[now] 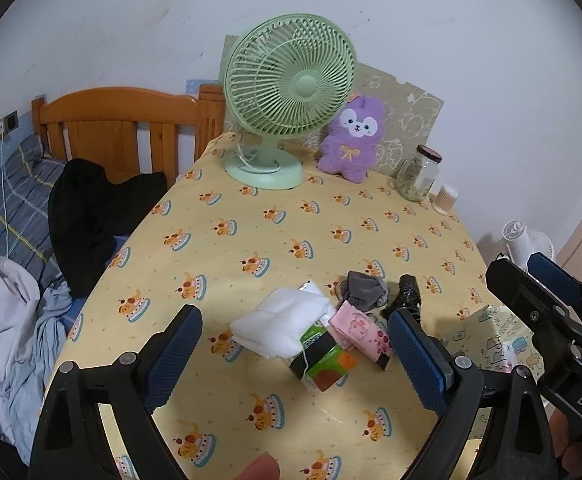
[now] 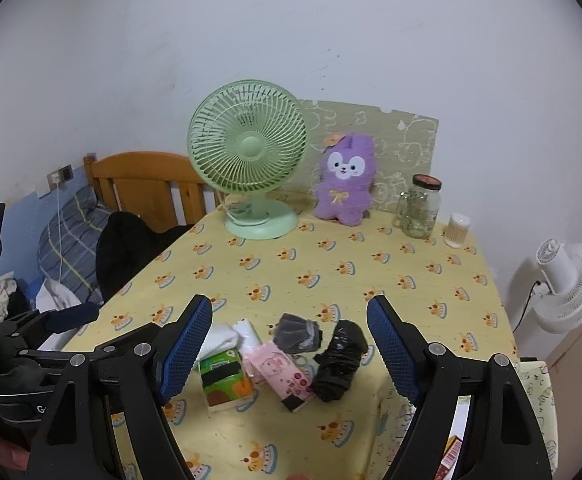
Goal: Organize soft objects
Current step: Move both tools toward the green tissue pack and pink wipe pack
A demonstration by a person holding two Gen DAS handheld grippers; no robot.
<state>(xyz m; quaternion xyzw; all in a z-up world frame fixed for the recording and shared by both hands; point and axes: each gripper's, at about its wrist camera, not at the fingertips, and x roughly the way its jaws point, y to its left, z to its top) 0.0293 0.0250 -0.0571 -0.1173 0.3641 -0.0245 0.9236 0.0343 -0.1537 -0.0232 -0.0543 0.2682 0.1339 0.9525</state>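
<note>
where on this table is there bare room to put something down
The widest free patch is the middle of the tablecloth, between the green fan and purple plush at the back and the small pile in front. It is crowded near the front edge: white cloth, green pack, pink pack, grey sock, black bag. The back right corner holds a jar.

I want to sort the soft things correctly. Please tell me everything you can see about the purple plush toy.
The purple plush toy is fluffy, with a white face patch, dark eyes, a small yellow bow on its chest and an orange flower by one ear. It stands upright at the far edge of the table, seemingly leaning on the patterned board behind it, between the green fan and the glass jar. Neither gripper is near it.
</note>
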